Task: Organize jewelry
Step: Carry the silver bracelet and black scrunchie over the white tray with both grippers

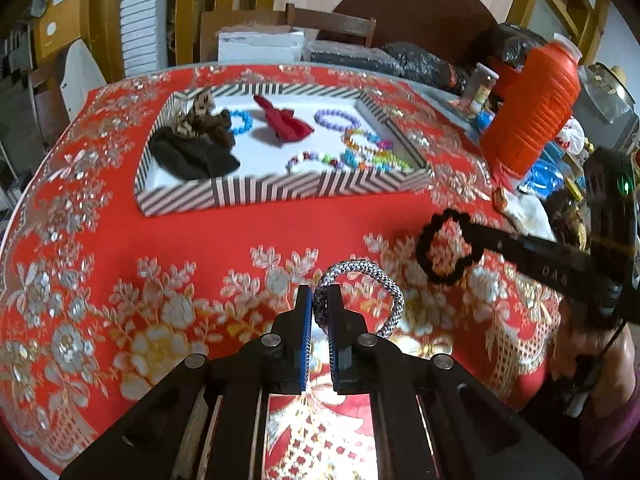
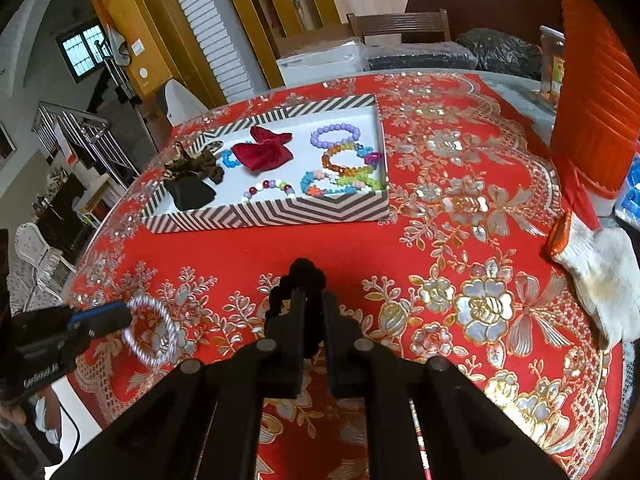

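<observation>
In the left wrist view the left gripper (image 1: 319,300) is clamped on a silver braided bracelet (image 1: 362,292) lifted clear of the red cloth, well short of the striped tray (image 1: 280,192); pinched at one edge, the loop could swing and slip out. In the right wrist view the right gripper (image 2: 310,300) is clamped on a black beaded bracelet (image 2: 298,280), though its fingers hide most of the loop, so the bite looks thin and may not hold.

Looks like somebody's home: a desk (image 2: 440,240) wearing a red flowery cloth, wooden dining chairs (image 2: 400,26) sitting behind it, yellow wooden doors (image 2: 132,40) and a stair railing (image 2: 80,132) showing off beyond.
</observation>
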Demonstrator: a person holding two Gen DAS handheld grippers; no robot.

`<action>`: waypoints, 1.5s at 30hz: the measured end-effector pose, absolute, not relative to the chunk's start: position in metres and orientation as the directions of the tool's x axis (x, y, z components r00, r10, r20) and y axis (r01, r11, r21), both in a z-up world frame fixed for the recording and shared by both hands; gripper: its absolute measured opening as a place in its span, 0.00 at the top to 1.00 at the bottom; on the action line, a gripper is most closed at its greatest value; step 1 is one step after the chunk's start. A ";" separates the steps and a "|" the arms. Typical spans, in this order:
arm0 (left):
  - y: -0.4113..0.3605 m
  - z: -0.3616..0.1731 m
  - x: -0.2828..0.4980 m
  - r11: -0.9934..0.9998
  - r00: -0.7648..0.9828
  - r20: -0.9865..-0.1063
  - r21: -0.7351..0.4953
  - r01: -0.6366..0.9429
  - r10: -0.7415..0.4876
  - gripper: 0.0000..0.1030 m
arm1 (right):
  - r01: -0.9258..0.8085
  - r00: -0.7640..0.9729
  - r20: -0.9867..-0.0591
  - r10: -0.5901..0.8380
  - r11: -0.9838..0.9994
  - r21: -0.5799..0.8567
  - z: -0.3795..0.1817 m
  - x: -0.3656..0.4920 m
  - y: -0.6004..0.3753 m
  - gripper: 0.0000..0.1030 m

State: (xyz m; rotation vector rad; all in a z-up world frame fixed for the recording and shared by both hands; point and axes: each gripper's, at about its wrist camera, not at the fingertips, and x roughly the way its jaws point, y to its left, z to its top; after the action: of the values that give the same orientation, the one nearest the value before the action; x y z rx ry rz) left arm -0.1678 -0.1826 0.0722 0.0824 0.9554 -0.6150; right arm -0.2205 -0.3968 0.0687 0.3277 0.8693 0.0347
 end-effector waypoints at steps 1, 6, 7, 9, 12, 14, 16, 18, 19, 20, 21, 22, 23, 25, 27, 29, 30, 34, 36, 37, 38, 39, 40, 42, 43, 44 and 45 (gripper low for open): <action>-0.184 0.074 -0.166 0.827 0.426 -0.781 -0.196 0.526 -0.457 1.00 | 0.102 0.651 -0.741 0.163 0.949 0.299 0.069 -0.220 -0.397 0.92; -0.191 0.080 -0.156 0.824 0.430 -0.776 -0.196 0.531 -0.462 1.00 | 0.114 0.661 -0.734 0.157 0.946 0.305 0.071 -0.219 -0.402 0.92; -0.193 0.081 -0.154 0.824 0.433 -0.776 -0.190 0.533 -0.458 1.00 | 0.118 0.663 -0.732 0.155 0.944 0.307 0.072 -0.220 -0.403 0.92; -0.196 0.082 -0.151 0.828 0.434 -0.782 -0.177 0.533 -0.447 1.00 | 0.125 0.669 -0.727 0.154 0.941 0.314 0.073 -0.222 -0.407 0.92; -0.202 0.085 -0.146 0.832 0.437 -0.785 -0.171 0.528 -0.439 1.00 | 0.122 0.681 -0.716 0.153 0.941 0.317 0.078 -0.225 -0.411 0.92; -0.206 0.088 -0.142 0.836 0.447 -0.782 -0.167 0.523 -0.435 1.00 | 0.123 0.686 -0.712 0.147 0.942 0.314 0.080 -0.226 -0.413 0.92; -0.209 0.091 -0.140 0.836 0.447 -0.778 -0.175 0.520 -0.441 1.00 | 0.131 0.691 -0.708 0.147 0.938 0.322 0.080 -0.228 -0.419 0.92; -0.213 0.094 -0.140 0.836 0.452 -0.775 -0.173 0.521 -0.442 1.00 | 0.138 0.694 -0.704 0.148 0.933 0.333 0.081 -0.229 -0.423 0.92; -0.214 0.095 -0.140 0.836 0.453 -0.774 -0.172 0.522 -0.442 1.00 | 0.140 0.695 -0.704 0.148 0.932 0.334 0.081 -0.229 -0.424 0.92; -0.215 0.096 -0.140 0.835 0.453 -0.773 -0.172 0.523 -0.443 1.00 | 0.140 0.696 -0.703 0.148 0.932 0.335 0.081 -0.229 -0.424 0.92; -0.216 0.096 -0.141 0.833 0.453 -0.772 -0.174 0.525 -0.446 1.00 | 0.138 0.696 -0.702 0.150 0.932 0.336 0.081 -0.229 -0.425 0.92; -0.217 0.096 -0.142 0.832 0.454 -0.771 -0.173 0.527 -0.447 1.00 | 0.138 0.696 -0.702 0.150 0.932 0.335 0.081 -0.229 -0.424 0.92; -0.218 0.096 -0.142 0.832 0.454 -0.770 -0.172 0.528 -0.447 1.00 | 0.139 0.695 -0.704 0.148 0.933 0.333 0.081 -0.229 -0.425 0.92; -0.219 0.095 -0.141 0.830 0.451 -0.770 -0.175 0.530 -0.451 1.00 | 0.142 0.694 -0.705 0.144 0.933 0.331 0.080 -0.229 -0.425 0.92; -0.218 0.092 -0.138 0.829 0.446 -0.771 -0.182 0.529 -0.454 1.00 | 0.148 0.689 -0.711 0.141 0.933 0.328 0.078 -0.229 -0.425 0.92; -0.218 0.091 -0.136 0.828 0.441 -0.773 -0.187 0.529 -0.456 1.00 | 0.157 0.680 -0.720 0.136 0.933 0.324 0.075 -0.230 -0.426 0.92; -0.218 0.090 -0.135 0.827 0.442 -0.773 -0.183 0.532 -0.456 1.00 | 0.162 0.679 -0.722 0.134 0.932 0.324 0.074 -0.230 -0.426 0.92; -0.215 0.088 -0.130 0.833 0.455 -0.769 -0.175 0.525 -0.449 1.00 | 0.164 0.675 -0.727 0.122 0.937 0.310 0.074 -0.229 -0.425 0.92; -0.209 0.090 -0.126 0.836 0.457 -0.764 -0.191 0.514 -0.455 1.00 | 0.164 0.677 -0.724 0.130 0.933 0.320 0.075 -0.228 -0.425 0.92; -0.206 0.091 -0.124 0.841 0.462 -0.763 -0.191 0.507 -0.452 1.00 | 0.162 0.680 -0.721 0.132 0.932 0.323 0.077 -0.228 -0.425 0.92; -0.204 0.091 -0.123 0.842 0.464 -0.762 -0.192 0.503 -0.451 1.00 | 0.159 0.682 -0.719 0.132 0.933 0.322 0.079 -0.227 -0.424 0.92; -0.201 0.093 -0.121 0.845 0.467 -0.761 -0.194 0.498 -0.450 1.00 | 0.152 0.685 -0.716 0.134 0.935 0.321 0.081 -0.226 -0.422 0.92; -0.199 0.094 -0.118 0.849 0.471 -0.760 -0.194 0.491 -0.447 1.00 | 0.147 0.687 -0.714 0.137 0.936 0.321 0.083 -0.226 -0.421 0.92; -0.194 0.095 -0.112 0.857 0.481 -0.759 -0.190 0.479 -0.438 1.00 | 0.134 0.695 -0.705 0.140 0.938 0.319 0.090 -0.225 -0.418 0.92; -0.193 0.095 -0.110 0.860 0.486 -0.759 -0.188 0.474 -0.434 1.00 | 0.129 0.699 -0.702 0.140 0.940 0.316 0.094 -0.225 -0.417 0.92; -0.192 0.095 -0.106 0.864 0.491 -0.758 -0.186 0.468 -0.429 1.00 | 0.123 0.701 -0.699 0.139 0.942 0.311 0.097 -0.224 -0.415 0.92; -0.190 0.096 -0.103 0.868 0.499 -0.756 -0.180 0.462 -0.423 1.00 | 0.120 0.703 -0.698 0.138 0.944 0.307 0.100 -0.223 -0.414 0.92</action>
State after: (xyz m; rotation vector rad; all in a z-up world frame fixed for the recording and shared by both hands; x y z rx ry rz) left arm -0.1027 -0.1905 0.0956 0.0479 0.9013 -0.5356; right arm -0.2227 -0.4141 0.1005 0.3447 0.7955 0.0103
